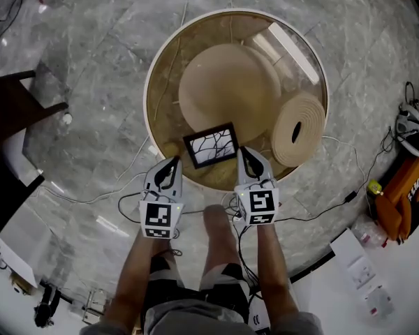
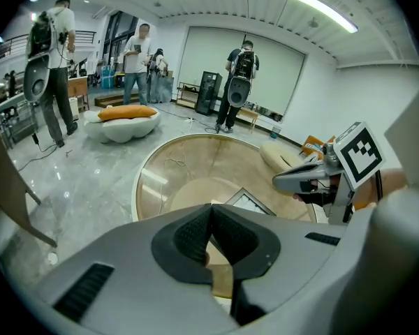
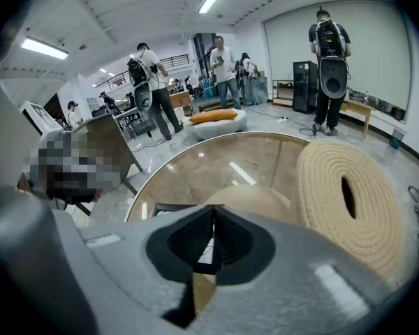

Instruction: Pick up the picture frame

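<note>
grey plastic left claw [image 1: 172, 165] and its twin, the grey plastic right claw [image 1: 248, 155], sit nearest, one ahead of each forearm [image 1: 136, 278]. both are clenched: the pads meet at the tips, with nothing between them in either claw's own view. both angle down at the near edge of the round glass-topped surface with a white rim [image 1: 148, 82].

between the two tips, a little further in, the black-rimmed rectangular picture frame [image 1: 211, 146] lies flat on the glass. its white picture with dark branching lines faces up, and it is turned slightly off square. neither claw looks to touch it. the right tip is just beside its right end; the left tip is near its left end.

judgement: the claws flank the frame because a flat frame offers only its edges, so one claw per end suits a two-handed lift. the jaws must part first; shut as they are, no grasp is possible.

risk, as i read it: on smooth glass the frame may skate if nudged.

beyond, under the glass, a rounded tan pedestal [image 1: 229, 89] carries the top. to the right sits a cream coiled rope roll [image 1: 298, 129] with a slot in its middle, apart from the frame.

furthest out are the grey marble floor [image 1: 91, 152], loose cables [image 1: 91, 197] and people [image 2: 56, 68] standing across the room.
</note>
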A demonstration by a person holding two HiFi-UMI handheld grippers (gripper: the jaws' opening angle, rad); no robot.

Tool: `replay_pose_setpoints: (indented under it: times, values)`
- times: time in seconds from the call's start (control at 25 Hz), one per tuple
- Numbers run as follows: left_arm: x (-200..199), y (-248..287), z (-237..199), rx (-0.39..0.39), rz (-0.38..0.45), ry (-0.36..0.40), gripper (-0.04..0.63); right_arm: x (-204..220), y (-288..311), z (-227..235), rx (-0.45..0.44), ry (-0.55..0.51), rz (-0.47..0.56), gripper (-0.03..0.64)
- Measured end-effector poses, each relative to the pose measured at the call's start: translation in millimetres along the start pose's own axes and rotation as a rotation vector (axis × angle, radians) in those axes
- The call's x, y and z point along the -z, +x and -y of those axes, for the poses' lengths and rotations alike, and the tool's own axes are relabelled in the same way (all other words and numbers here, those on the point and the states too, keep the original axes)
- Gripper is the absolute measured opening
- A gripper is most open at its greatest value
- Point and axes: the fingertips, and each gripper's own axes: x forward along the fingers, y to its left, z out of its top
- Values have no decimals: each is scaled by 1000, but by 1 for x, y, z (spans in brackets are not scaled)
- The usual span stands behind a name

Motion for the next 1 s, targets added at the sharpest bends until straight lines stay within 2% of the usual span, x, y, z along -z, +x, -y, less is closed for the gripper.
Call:
replay_pose_setpoints:
  times: [0.16, 0.2, 0.28, 0.4, 0.44, 0.76, 0.88, 1.0]
  values:
    - [11, 8, -5, -5, -9, -15, 18, 17, 15, 0, -28, 8, -53, 14]
    - [13, 10, -5, -10, -10, -17, 17, 22, 19, 0, -38, 16, -69, 83]
    - [17, 12, -8, -18, -12, -21, 17, 31, 27, 1, -50, 38, -93, 126]
    - [23, 18, -13, -27, -16, -31, 17, 42, 38, 4, -53, 55, -115, 228]
    - [25, 20, -14, -29, -18, -34, 17, 44, 41, 5, -54, 57, -120, 241]
    - [39, 23, -17, -36, -38, -52, 17, 59, 54, 6, -85, 54, -165, 232]
    - [43, 21, -19, -43, -43, -58, 17, 65, 55, 6, -89, 56, -185, 140]
    - [45, 19, -21, -46, -45, -65, 17, 67, 55, 5, -80, 52, -190, 100]
